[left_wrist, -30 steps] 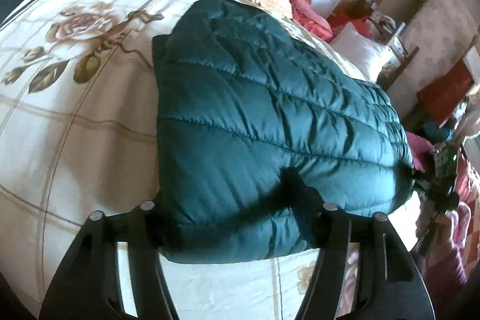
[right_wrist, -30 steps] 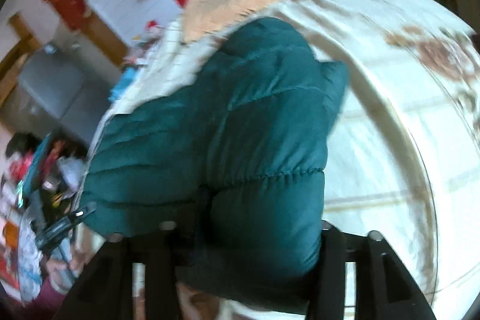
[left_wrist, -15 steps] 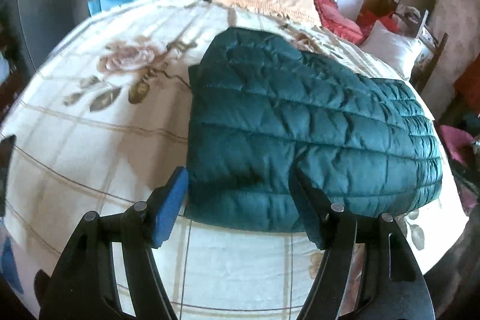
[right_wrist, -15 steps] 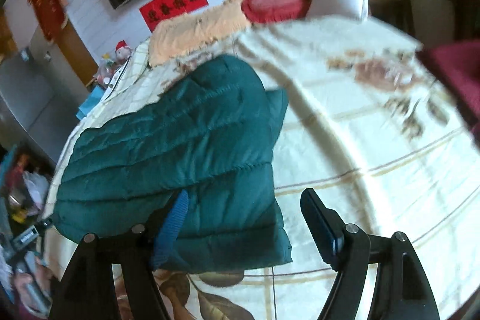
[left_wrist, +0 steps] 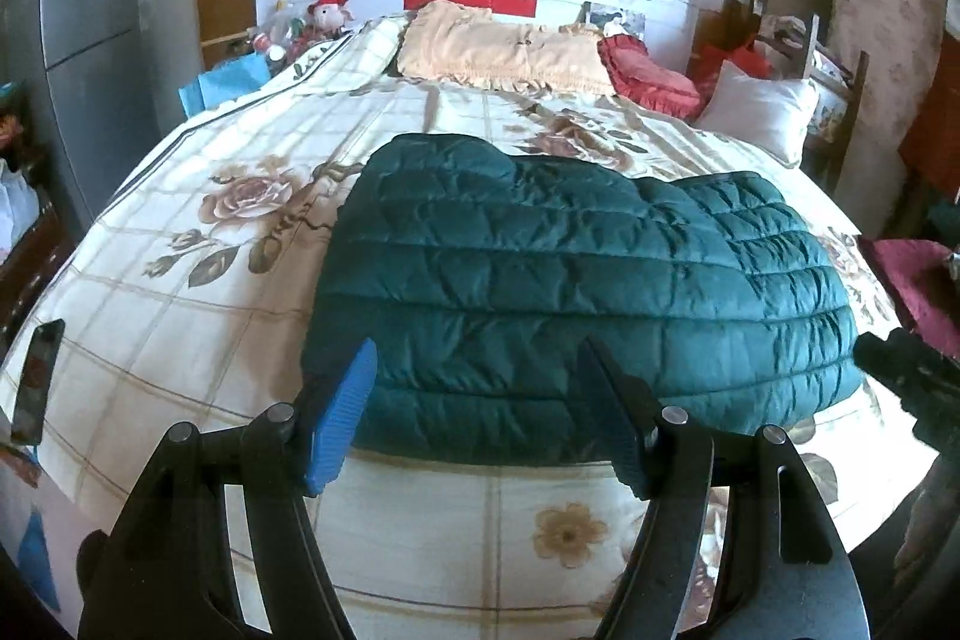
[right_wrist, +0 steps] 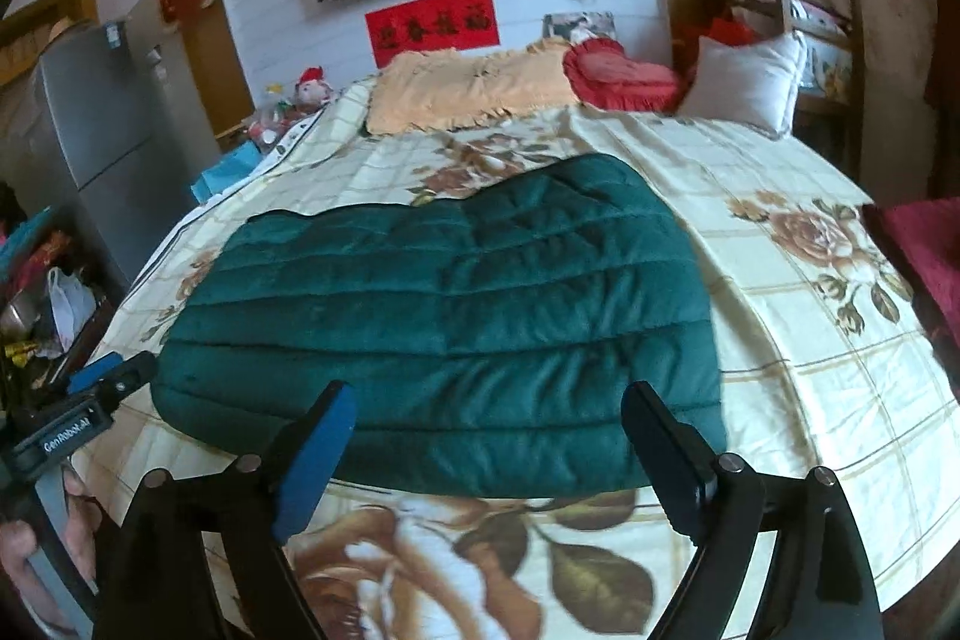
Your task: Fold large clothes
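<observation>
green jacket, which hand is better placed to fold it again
Left, marginally. The green jacket lies folded on the bed, and the left gripper, open, frames its near edge more closely. The right gripper is open too, a little further off.

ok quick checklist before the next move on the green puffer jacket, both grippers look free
1. Left gripper open, holding nothing: ok.
2. Right gripper open, holding nothing: ok.
3. Green puffer jacket lying folded and flat on the bedspread: ok.
4. Sleeves tucked in, none sticking out: ok from both views; underside cannot tell.
5. Jacket well on the bed, not hanging over the near edge: ok.
6. Dark phone-like object at the bed's left edge lies apart from the jacket: ok.
</observation>
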Demonstrator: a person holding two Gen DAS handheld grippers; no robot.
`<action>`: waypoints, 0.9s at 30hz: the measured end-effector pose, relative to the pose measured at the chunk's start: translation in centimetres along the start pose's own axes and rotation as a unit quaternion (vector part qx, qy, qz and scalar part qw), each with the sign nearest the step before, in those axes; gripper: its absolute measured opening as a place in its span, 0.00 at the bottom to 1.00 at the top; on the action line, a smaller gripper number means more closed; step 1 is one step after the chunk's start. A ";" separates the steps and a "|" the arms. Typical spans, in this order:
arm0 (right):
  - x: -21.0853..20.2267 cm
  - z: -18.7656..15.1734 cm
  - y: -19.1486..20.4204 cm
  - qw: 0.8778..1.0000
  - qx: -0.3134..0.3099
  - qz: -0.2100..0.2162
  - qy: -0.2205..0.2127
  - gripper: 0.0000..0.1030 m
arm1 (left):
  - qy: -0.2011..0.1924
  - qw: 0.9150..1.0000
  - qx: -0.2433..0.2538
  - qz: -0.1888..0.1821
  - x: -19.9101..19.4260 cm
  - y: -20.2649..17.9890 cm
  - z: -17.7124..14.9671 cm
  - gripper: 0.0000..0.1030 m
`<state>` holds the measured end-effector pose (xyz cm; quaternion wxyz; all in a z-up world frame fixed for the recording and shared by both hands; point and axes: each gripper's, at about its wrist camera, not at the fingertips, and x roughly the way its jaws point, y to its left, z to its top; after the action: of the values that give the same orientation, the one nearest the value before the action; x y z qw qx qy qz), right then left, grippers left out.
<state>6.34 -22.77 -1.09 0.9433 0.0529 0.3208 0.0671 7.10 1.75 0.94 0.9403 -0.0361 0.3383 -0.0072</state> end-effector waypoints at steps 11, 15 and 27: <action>-0.2 -1.2 2.9 1.000 -0.005 -0.007 -0.003 0.91 | -0.012 1.000 0.005 0.013 -0.7 -0.8 -0.5 0.68; -0.2 -1.4 3.4 1.000 -0.008 -0.004 0.001 0.91 | -0.013 1.000 0.007 0.021 -0.7 -0.9 -0.6 0.68; 0.0 -1.3 3.7 1.000 -0.005 -0.001 0.008 0.92 | -0.024 0.999 0.024 0.035 -1.2 -1.2 -0.9 0.68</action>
<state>5.18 -19.05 -1.53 0.9411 0.0478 0.3277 0.0680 5.63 0.53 1.06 0.9486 -0.0020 0.3160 0.0188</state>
